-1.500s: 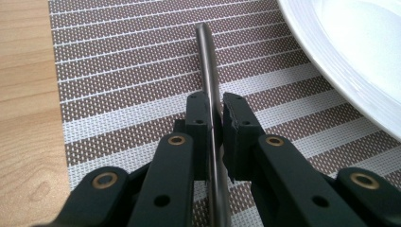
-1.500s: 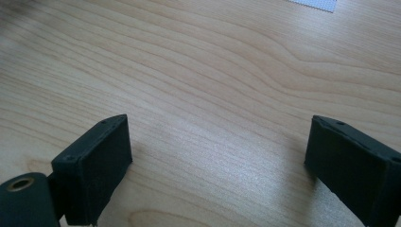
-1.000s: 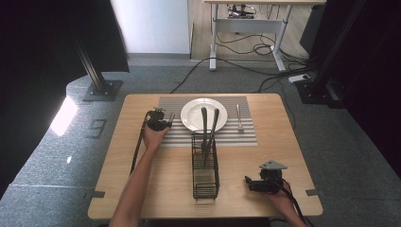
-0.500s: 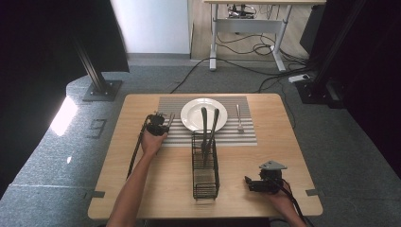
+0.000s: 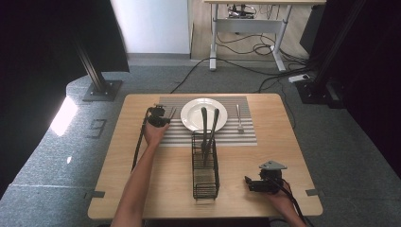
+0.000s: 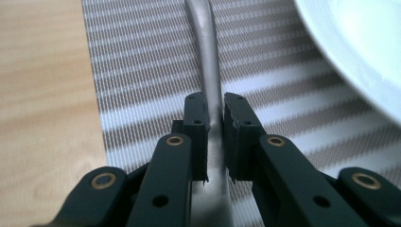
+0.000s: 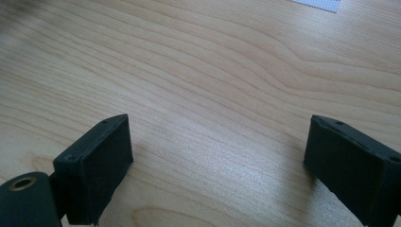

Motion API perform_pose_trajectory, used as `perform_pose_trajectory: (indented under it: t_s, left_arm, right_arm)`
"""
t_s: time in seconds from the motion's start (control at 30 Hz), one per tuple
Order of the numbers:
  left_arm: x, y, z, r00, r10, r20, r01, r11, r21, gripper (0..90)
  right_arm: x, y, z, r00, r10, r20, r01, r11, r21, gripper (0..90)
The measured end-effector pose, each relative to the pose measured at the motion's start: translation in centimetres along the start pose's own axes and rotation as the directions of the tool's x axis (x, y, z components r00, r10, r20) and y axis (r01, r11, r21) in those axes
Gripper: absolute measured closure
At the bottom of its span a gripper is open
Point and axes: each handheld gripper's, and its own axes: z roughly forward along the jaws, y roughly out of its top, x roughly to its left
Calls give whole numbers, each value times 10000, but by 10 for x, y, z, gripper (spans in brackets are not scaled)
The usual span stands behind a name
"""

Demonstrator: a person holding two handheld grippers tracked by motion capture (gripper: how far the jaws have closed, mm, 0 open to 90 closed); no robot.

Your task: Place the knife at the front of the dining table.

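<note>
Grey metal is showing between the jaws of the left tool [image 6: 215,113], which is clenching the handle of a piece of cutlery [image 6: 208,56] lying on the striped placemat [image 6: 142,71] just left of the white plate [image 5: 204,114]. Its long axis is running straight ahead of the jaws. The right tool [image 7: 217,165] is resting released on the wooden worktop [image 7: 213,71], well apart, beside the wire rack [image 5: 205,165].

Even daylight; close gripper views slightly soft.
</note>
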Motion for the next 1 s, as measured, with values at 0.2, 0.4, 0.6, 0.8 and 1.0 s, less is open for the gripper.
perform_pose_trajectory:
  t_s: [0.2, 0.4, 0.6, 0.8, 1.0]
  left_arm:
    - [2, 4, 11, 9997, -234, -84, 235, 9997, 74, 804]
    - [6, 3, 14, 9991, -412, 54, 413, 9991, -139, 799]
    - [6, -3, 0, 9998, -190, 87, 195, 9978, -633, 603]
    - [6, -16, -17, 9995, 4, 308, 14, 9982, -592, 559]
    - [7, -28, -27, 9992, -17, 394, 32, 9993, -373, 528]
  right_arm:
    - [0, 0, 0, 10000, 2, 0, -2, 10000, -2, 89]
    - [0, 0, 0, 10000, 7, -15, -7, 10000, -3, 89]
    - [0, 0, 0, 10000, -2, -2, 2, 10000, -9, 91]
    - [1, -1, -1, 10000, 4, 3, -4, 10000, -2, 92]
    - [1, -1, -1, 10000, -7, 3, 7, 10000, 0, 92]
